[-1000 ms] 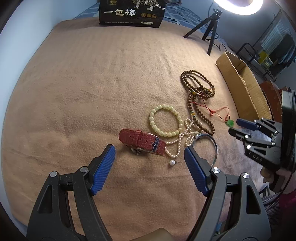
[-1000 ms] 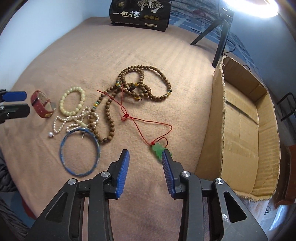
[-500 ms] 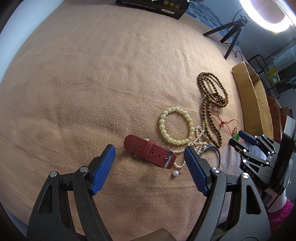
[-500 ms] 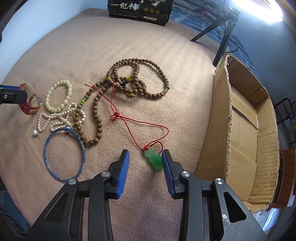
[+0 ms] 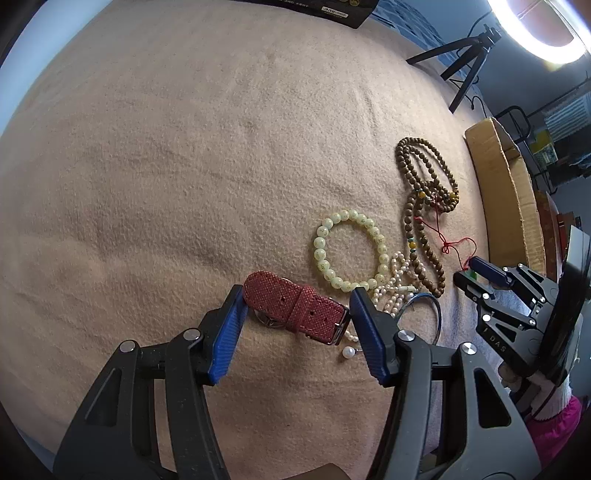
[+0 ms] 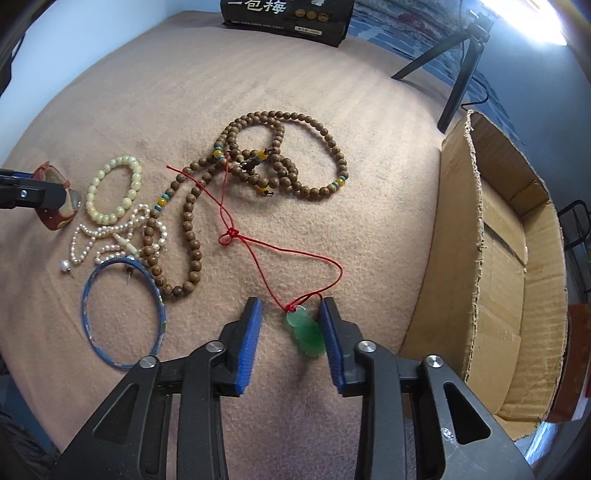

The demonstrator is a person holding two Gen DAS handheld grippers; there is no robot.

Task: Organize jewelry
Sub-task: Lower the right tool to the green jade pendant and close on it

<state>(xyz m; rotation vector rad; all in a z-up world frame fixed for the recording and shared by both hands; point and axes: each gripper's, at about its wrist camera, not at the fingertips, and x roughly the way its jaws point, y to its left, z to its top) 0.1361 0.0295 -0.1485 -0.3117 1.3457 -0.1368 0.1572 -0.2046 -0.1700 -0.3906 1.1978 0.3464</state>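
Observation:
My left gripper [image 5: 295, 325] is open, its blue fingers on either side of a red watch strap [image 5: 295, 308] lying on the tan blanket. My right gripper [image 6: 291, 332] is open around a green jade pendant [image 6: 306, 334] on a red cord [image 6: 236, 236]; the pendant lies against the right finger. Beside these lie a pale bead bracelet [image 5: 347, 254], a pearl string [image 6: 110, 240], a brown wooden bead necklace [image 6: 280, 162] and a blue bangle [image 6: 123, 314]. The right gripper also shows in the left wrist view [image 5: 476, 273].
An open cardboard box [image 6: 517, 266] stands at the blanket's right edge. A black printed box [image 6: 288, 14] sits at the far edge. A tripod [image 6: 458, 66] with a ring light stands behind. The blanket's [image 5: 166, 166] left side is bare.
Both grippers moved forward and down. The left jaws narrowed and now straddle the watch strap. The right jaws opened wider and now have the pendant between them.

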